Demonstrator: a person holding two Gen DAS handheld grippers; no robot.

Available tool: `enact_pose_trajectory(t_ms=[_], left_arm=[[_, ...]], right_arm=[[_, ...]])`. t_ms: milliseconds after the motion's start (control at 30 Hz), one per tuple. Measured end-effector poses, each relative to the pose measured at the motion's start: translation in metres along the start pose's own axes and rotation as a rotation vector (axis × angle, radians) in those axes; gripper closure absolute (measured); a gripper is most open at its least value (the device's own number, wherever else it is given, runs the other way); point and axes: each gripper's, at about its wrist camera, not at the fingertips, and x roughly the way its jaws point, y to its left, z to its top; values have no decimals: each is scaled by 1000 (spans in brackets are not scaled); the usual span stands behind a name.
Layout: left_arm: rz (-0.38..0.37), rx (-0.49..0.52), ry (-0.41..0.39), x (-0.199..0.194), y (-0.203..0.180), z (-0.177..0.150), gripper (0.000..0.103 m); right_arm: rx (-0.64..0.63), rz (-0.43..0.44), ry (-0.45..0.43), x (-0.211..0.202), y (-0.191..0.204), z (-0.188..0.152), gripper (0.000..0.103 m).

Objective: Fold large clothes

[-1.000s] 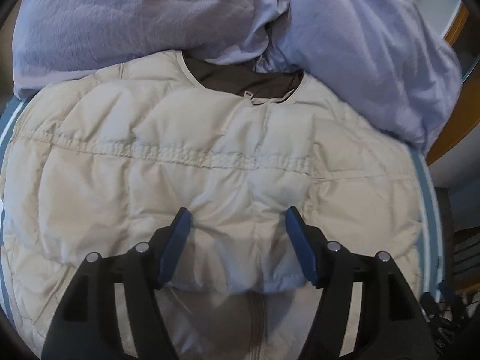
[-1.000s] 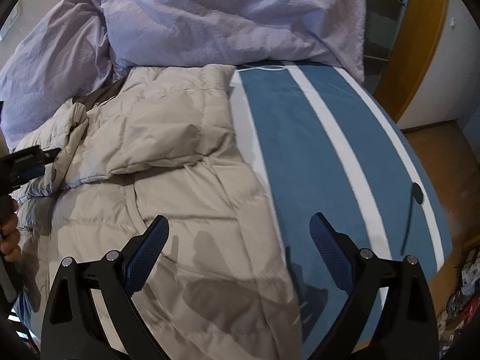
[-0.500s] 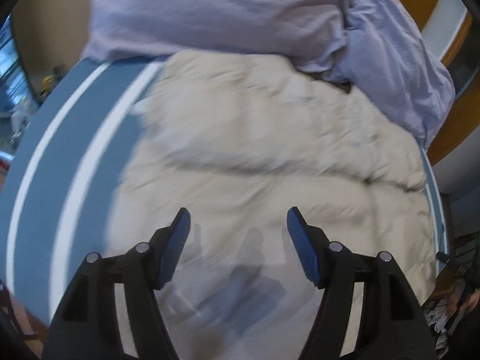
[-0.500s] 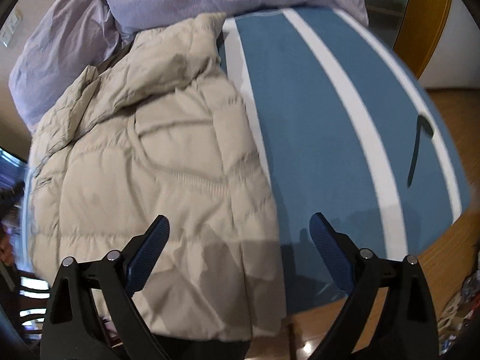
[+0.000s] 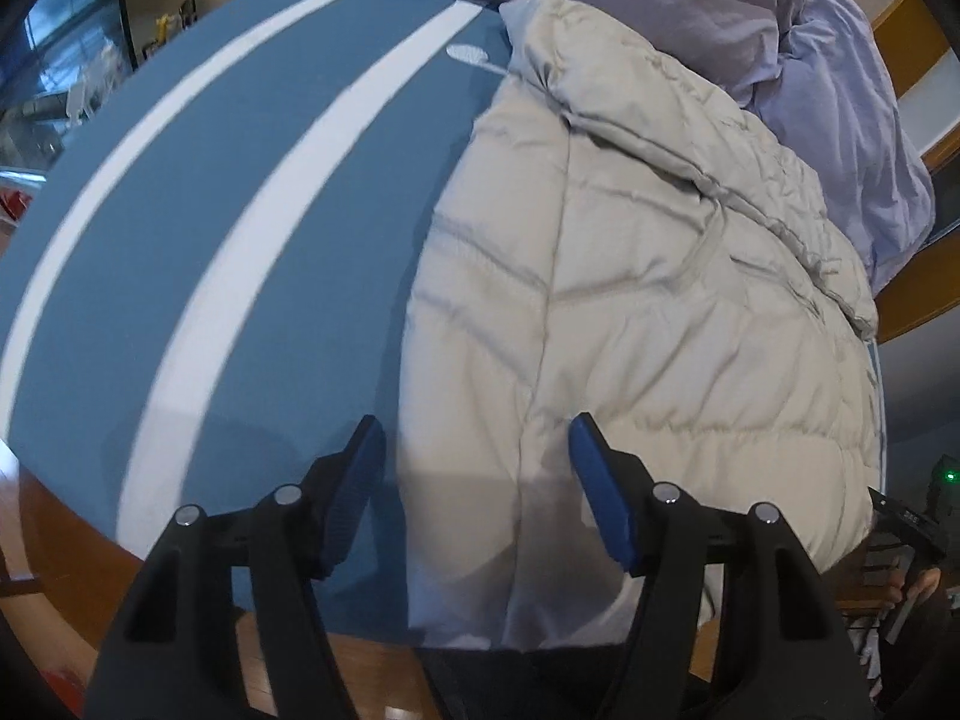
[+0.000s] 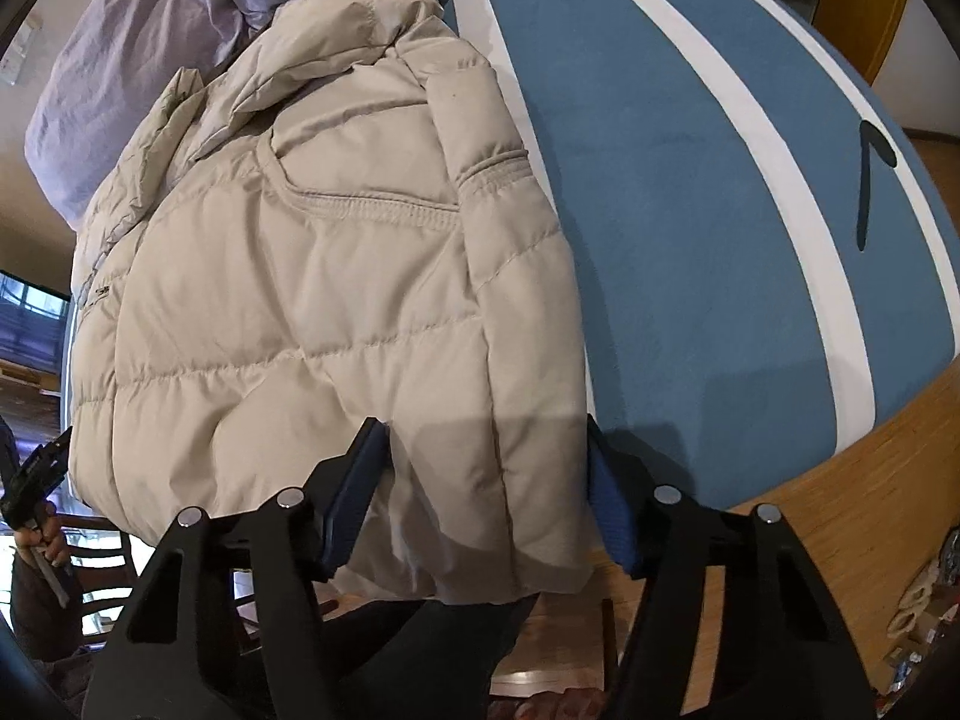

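Only the right wrist view shows a zipped pocket and a black mark [image 6: 871,180] on the cover; only the left wrist view shows a small green light [image 5: 948,476]. The beige puffer jacket [image 5: 648,300] lies folded on the blue cover with white stripes [image 5: 252,228], its hem at the near edge. The left gripper [image 5: 474,492] and the right gripper [image 6: 486,489] stand wide apart over the hem; whether they touch it I cannot tell. Lilac bedding [image 5: 828,60] is piled behind, above a wooden floor [image 6: 840,510].

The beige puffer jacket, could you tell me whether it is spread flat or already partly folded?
Partly folded: the beige puffer jacket has a sleeve laid across its body, and both side edges are turned inward; its hem overhangs the bed's edge.
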Motion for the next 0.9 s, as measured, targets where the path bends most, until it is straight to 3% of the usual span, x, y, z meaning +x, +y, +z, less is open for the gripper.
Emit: enact_pose_trajectory(t_ms=[100,167,233,300,433,667,900], left_arm=[[-31,-11,-8,0,-1,-7,48],[-60,-23,-9,0,-1,-11,58],[-79,-31,-22,-2,-2,-14,75],[-100,-33,-42,-7,-5,-15,86],[-120,-7,-87,-22,-12,-12,95],[-165,32,-169,-58,-21,6,96],[-148,111,-245,-84,-44,41,96]], right_arm=[[11,17,-11,-1,0,-2,46],[29,51,-16,-1,-3,-4,63],[45,83,-35,-4,-1,-5,83],[52,90,-59,-9,0,-5,90],[55,106,-122,-25,5,-2,94],[52,109,-282,-62,25,15,94],[43,77,-383,-86,40,36,94]])
